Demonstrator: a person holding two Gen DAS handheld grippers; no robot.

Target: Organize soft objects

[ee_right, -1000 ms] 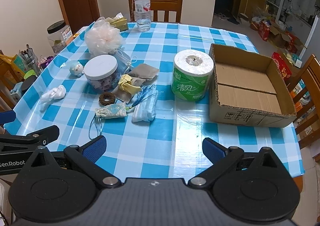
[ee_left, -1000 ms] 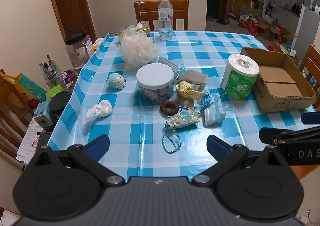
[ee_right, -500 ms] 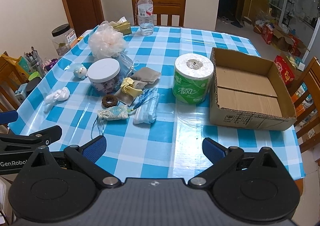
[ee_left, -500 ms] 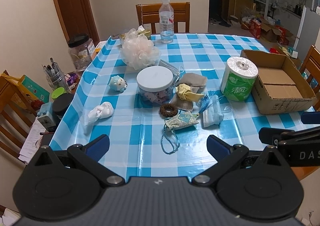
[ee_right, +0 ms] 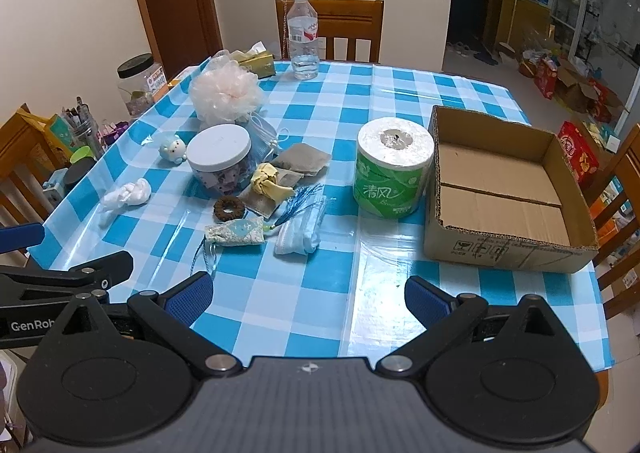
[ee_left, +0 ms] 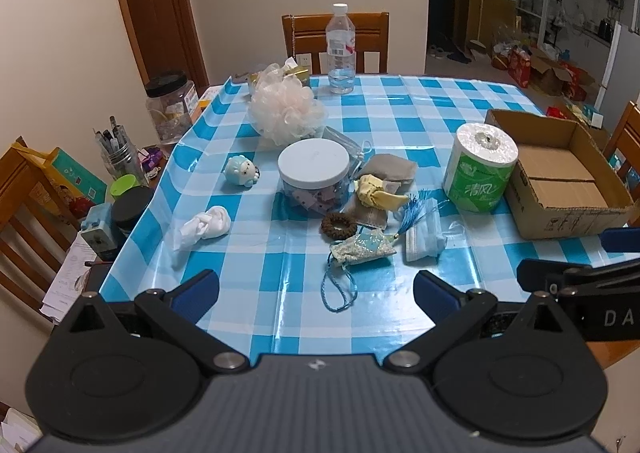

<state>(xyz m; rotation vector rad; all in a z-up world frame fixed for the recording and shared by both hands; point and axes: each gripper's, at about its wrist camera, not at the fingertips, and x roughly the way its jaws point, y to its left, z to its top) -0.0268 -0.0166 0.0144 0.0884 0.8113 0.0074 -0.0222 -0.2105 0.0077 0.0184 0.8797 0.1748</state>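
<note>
Beside the toilet roll (ee_right: pixel 394 172), the cardboard box (ee_right: pixel 505 249) holds nothing.

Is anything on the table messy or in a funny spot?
Yes. The cardboard box is empty, while the soft things, like the face mask, brown scrunchie and white cloth, lie jumbled around the white-lidded jar.

Even indoor light, sharp focus, white glare streaks on the glossy tablecloth (ee_right: pixel 372 285) (fisheye bending at edges).
</note>
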